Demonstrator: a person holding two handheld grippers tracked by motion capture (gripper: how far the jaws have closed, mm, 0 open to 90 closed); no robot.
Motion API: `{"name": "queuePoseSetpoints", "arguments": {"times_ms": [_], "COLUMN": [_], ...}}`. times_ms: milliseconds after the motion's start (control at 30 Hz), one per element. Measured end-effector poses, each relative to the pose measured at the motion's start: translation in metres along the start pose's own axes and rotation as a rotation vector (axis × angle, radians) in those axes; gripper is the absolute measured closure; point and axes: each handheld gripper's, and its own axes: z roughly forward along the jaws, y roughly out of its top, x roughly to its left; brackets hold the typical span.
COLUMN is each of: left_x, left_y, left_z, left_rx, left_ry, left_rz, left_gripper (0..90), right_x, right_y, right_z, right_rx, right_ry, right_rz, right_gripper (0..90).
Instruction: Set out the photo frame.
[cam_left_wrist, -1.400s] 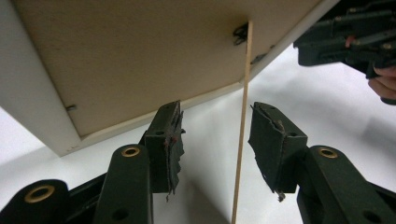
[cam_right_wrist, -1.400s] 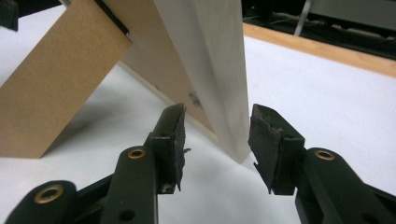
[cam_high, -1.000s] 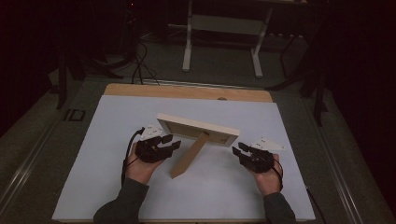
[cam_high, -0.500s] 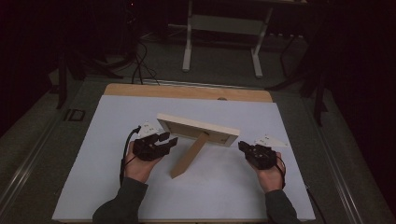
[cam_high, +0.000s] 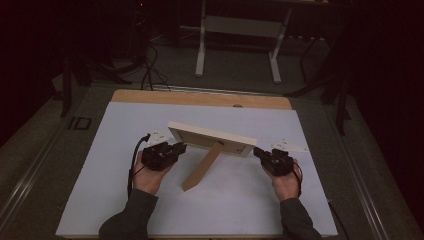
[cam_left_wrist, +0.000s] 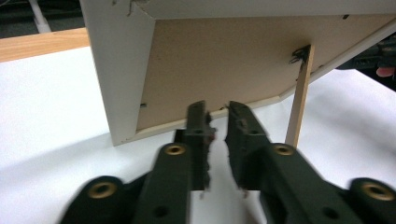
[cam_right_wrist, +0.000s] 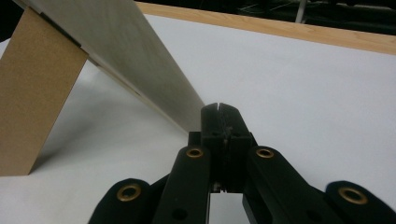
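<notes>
A pale wooden picture frame (cam_high: 212, 136) stands on the white table top, leaning on its brown easel stand (cam_high: 202, 167). My left gripper (cam_high: 181, 147) sits just off the frame's left end. In the left gripper view its jaws (cam_left_wrist: 217, 109) point at the brown backing board (cam_left_wrist: 210, 60) and have just been closing; only a thin gap is left, with nothing in it. My right gripper (cam_high: 257, 151) is beside the frame's right end. Its jaws (cam_right_wrist: 218, 108) have just been closing too and now meet, empty, next to the frame's edge (cam_right_wrist: 116, 42).
The white sheet (cam_high: 125, 200) covers a wooden table whose bare strip (cam_high: 200, 98) shows at the far edge. Beyond it stand white desk legs (cam_high: 237, 25), and cables (cam_high: 147, 65) lie on the dark floor. A person's hands and dark sleeves come in from the bottom.
Both grippers' jaws have closed from a wider opening. The hands have hardly shifted, and the frame stands as before.
</notes>
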Motion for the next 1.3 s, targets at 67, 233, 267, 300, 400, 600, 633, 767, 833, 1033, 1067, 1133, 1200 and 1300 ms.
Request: {"name": "queuePoseSetpoints", "arguments": {"times_ms": [67,233,267,300,400,600,633,767,833,1033,1067,1133,1200,1300], "left_x": [-0.001,-0.003,-0.003,-0.004,-0.007,-0.006,-0.006,-0.003,-0.002,-0.003,-0.003,-0.004,-0.004,-0.004], "left_y": [0.000,0.002,0.003,0.004,0.006,0.011,0.012,0.017,0.019,0.023,0.023,0.023,0.023,0.024], "left_z": [-0.001,0.001,0.002,0.003,0.006,0.013,0.014,0.017,0.018,0.024,0.025,0.025,0.026,0.026], "left_rx": [-0.008,-0.003,-0.001,0.004,0.008,0.001,-0.002,-0.005,-0.009,-0.009,-0.008,-0.006,-0.007,-0.003], "left_ry": [0.004,0.013,0.012,0.014,0.015,0.025,0.029,0.034,0.033,0.024,0.022,0.021,0.021,0.019], "left_rz": [0.004,0.010,0.014,0.018,0.028,0.004,-0.001,-0.015,-0.019,-0.007,-0.008,-0.006,-0.006,-0.005], "left_gripper": [89.9,90.0,90.0,90.0,90.0,90.0,90.0,90.0,90.0,90.0,90.0,90.0,90.0,90.0], "right_x": [0.000,0.001,0.001,0.001,0.001,0.000,0.000,-0.001,-0.002,-0.004,-0.005,-0.005,-0.006,-0.005], "right_y": [0.001,0.002,0.003,0.004,0.006,0.009,0.009,0.011,0.012,0.013,0.014,0.015,0.017,0.019], "right_z": [0.002,0.005,0.006,0.007,0.009,0.013,0.013,0.016,0.017,0.018,0.018,0.019,0.020,0.020], "right_rx": [0.003,0.010,0.010,0.010,0.008,0.012,0.012,0.012,0.014,0.020,0.018,0.014,0.011,0.014], "right_ry": [0.000,0.003,0.004,0.003,0.001,-0.003,-0.003,-0.003,-0.002,0.007,0.006,0.004,0.003,0.006], "right_rz": [0.002,-0.004,-0.004,-0.003,0.001,0.006,0.008,0.012,0.018,0.024,0.021,0.026,0.024,0.026], "right_gripper": [89.8,89.8,89.8,89.8,89.9,89.9,89.8,89.9,89.9,89.9,89.9,89.9,89.9,89.9]}}
